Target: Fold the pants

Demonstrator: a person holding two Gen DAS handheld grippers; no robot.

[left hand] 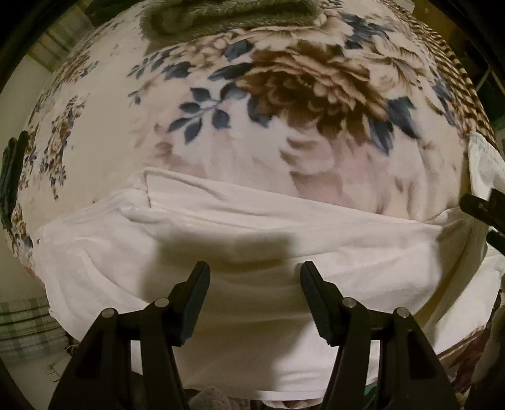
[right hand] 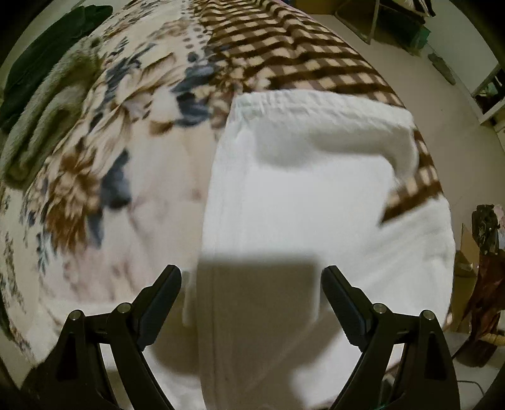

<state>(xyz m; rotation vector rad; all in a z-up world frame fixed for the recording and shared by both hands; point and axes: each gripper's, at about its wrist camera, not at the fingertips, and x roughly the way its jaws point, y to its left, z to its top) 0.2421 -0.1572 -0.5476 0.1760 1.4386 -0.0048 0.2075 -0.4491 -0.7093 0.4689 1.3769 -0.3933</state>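
Observation:
White pants [left hand: 252,239] lie across a floral blanket on a bed, legs laid one on the other. My left gripper [left hand: 255,271] is open and empty just above the leg part. In the right wrist view the pants' waistband end [right hand: 315,104] lies far, with one corner folded over. My right gripper [right hand: 252,274] is open and empty above the pants [right hand: 284,205]. The right gripper's fingers [left hand: 479,208] show at the right edge of the left wrist view.
The blanket [left hand: 221,94] has brown and blue flowers and a brown checked border [right hand: 300,56]. A folded olive-green cloth [left hand: 227,15] lies at the far side. A dark green garment [right hand: 47,47] lies far left. Floor and furniture [right hand: 457,94] are to the right.

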